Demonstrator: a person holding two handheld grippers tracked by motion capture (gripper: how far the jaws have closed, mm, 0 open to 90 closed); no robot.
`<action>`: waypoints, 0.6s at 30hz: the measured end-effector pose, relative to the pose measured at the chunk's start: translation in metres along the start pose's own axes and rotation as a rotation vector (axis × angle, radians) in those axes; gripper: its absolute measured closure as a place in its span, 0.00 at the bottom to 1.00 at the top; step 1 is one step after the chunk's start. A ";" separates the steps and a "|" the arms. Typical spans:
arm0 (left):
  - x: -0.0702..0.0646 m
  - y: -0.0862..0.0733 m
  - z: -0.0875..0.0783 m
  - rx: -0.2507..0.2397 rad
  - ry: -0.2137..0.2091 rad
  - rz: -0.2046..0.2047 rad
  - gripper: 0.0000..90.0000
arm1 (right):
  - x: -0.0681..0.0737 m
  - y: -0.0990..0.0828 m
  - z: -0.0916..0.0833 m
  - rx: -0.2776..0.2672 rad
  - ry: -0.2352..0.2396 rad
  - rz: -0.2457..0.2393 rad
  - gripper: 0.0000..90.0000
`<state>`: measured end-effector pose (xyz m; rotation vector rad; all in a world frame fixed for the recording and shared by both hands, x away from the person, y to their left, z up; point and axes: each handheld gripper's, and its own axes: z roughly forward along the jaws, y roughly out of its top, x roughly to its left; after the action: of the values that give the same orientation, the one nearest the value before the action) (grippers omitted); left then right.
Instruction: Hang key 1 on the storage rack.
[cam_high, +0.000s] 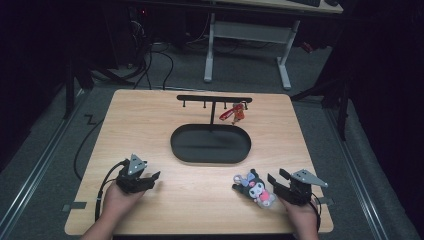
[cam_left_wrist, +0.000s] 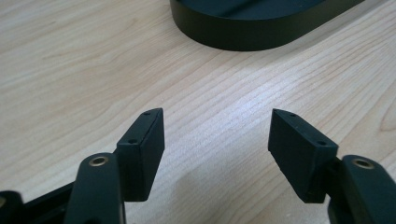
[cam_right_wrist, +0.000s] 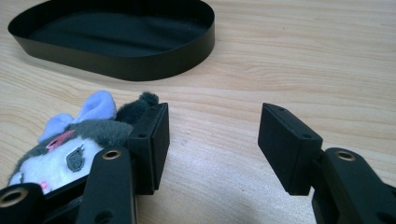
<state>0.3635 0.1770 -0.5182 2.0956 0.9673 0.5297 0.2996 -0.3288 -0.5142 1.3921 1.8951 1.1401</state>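
One charm hangs on rack, upper centre. Plush lower right, unhung; your right gripper beside it and left gripper both apart, empty.

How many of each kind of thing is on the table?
Plush toy: 1
Black oval tray: 1
Black hook stand: 1
Red keychain on the stand: 1
Grippers, left and right: 2
Total: 6

- I see a light wood table w/ rounded corners, lit bright from above.
- Grey carpet floor; rest of room is dark.
- White-legged desk behind, black cables trailing on floor nr it.
- Metal rail runs along floor at left.
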 end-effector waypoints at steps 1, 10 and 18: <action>0.000 -0.001 0.000 0.000 -0.005 0.003 0.40 | 0.001 0.000 0.000 0.008 -0.001 0.006 0.49; 0.000 -0.007 0.003 0.016 -0.068 0.053 0.35 | 0.009 0.011 -0.004 0.155 -0.063 -0.045 0.48; 0.001 -0.005 -0.003 -0.029 -0.086 0.044 0.34 | 0.005 0.022 -0.004 0.277 -0.100 -0.024 0.51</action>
<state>0.3594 0.1812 -0.5198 2.1005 0.8608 0.4688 0.3057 -0.3224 -0.4934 1.5355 2.0493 0.8021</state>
